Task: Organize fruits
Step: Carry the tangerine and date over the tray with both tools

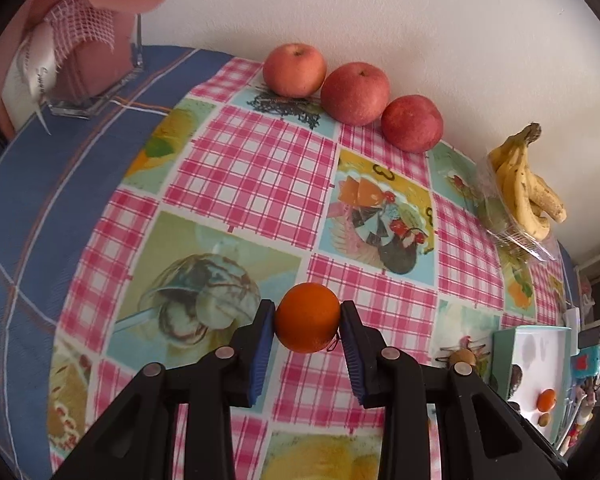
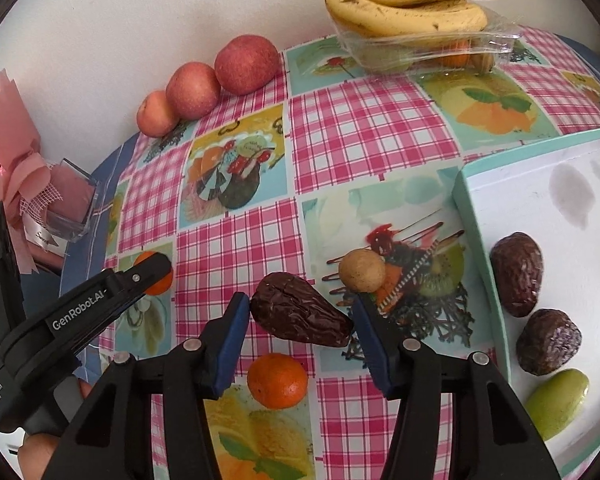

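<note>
My left gripper (image 1: pixel 307 309) is shut on a small orange (image 1: pixel 307 324), its blue pads pressing both sides, over the checked tablecloth (image 1: pixel 252 168). The right wrist view shows that gripper (image 2: pixel 156 270) at the left with the orange (image 2: pixel 161 283) partly hidden behind a finger. My right gripper (image 2: pixel 300 305) is shut on a dark wrinkled date (image 2: pixel 300 314), held across the jaws. A second orange (image 2: pixel 277 380) lies on the cloth just beneath it. A small tan round fruit (image 2: pixel 361 276) sits beside the right finger.
A white tray with a teal rim (image 2: pixel 470 200) at the right holds two dates (image 2: pixel 518 274) and a green fruit (image 2: pixel 558 402). Three apples (image 1: pixel 355 93) line the wall. Bananas (image 2: pixel 404 4) rest on a clear plastic box (image 2: pixel 496 46). A glass vase (image 1: pixel 96 80) stands at the left.
</note>
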{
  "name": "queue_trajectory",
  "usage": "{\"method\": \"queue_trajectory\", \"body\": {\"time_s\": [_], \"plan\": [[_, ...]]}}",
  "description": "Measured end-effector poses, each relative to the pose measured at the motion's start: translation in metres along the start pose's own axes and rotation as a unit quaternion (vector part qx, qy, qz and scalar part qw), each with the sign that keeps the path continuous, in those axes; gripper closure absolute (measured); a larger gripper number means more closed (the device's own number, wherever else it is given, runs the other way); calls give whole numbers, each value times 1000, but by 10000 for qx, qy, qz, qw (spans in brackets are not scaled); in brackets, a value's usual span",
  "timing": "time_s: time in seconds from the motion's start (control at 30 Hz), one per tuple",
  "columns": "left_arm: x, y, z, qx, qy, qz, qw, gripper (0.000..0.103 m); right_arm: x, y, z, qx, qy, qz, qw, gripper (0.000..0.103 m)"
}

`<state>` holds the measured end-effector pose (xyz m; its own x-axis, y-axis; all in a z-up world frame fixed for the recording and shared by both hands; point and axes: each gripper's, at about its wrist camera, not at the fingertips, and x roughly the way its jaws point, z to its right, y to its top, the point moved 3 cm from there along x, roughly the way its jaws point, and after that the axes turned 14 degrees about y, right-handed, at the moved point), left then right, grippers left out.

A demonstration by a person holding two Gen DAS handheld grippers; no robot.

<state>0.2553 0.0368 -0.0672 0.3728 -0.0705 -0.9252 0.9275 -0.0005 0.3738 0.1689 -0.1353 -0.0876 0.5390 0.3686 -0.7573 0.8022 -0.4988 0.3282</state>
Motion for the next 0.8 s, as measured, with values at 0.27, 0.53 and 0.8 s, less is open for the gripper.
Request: {"method": "queue_trajectory", "body": {"time_s": [0.27,0.53,0.8], "plan": [[-35,-16,15,330,205,174,9991,68,-34,-5,6,19,92,155,9998,48],[-75,-33,35,633,417,489,9959,68,-78,-11,28,87,-32,418,9991,48],[-98,-52,50,642,444,633,9949,68,-128,-7,68,344,-312,846,9953,48]]}}
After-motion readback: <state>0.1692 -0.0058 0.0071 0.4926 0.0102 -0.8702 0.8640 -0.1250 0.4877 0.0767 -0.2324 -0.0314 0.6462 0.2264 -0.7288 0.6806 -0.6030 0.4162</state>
